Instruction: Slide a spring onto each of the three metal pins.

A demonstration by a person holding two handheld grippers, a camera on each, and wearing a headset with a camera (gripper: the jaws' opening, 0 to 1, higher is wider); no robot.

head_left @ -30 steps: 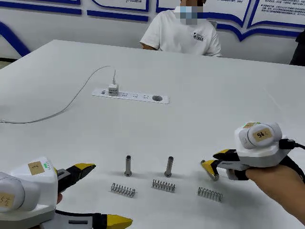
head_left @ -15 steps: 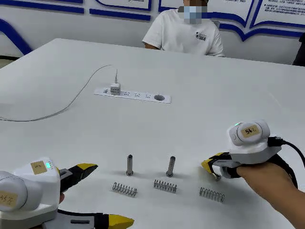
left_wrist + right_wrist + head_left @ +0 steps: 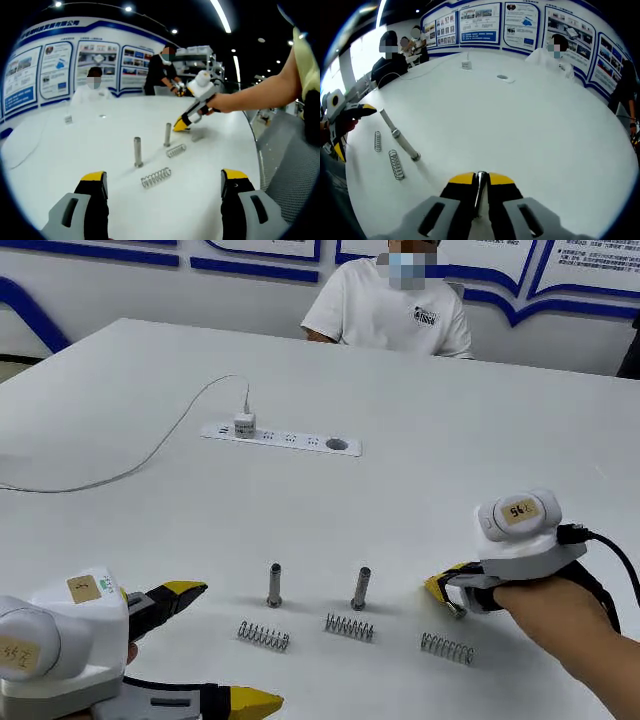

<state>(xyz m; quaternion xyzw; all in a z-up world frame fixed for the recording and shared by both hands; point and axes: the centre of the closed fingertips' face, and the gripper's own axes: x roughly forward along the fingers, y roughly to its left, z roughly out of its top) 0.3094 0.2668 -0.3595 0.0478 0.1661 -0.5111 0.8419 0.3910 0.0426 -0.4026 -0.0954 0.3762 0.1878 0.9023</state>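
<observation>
Where the right tool [image 3: 446, 591] clamps it, the pin [image 3: 480, 186] gleams — silvery.

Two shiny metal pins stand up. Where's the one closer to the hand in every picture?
Head view: the upright metal pin stands low, right of centre.
Left gripper view: near centre, the farther pin.
Right gripper view: lower left, the nearer pin.
Shared landmark: the coiled steel spring lying beside its base.
</observation>
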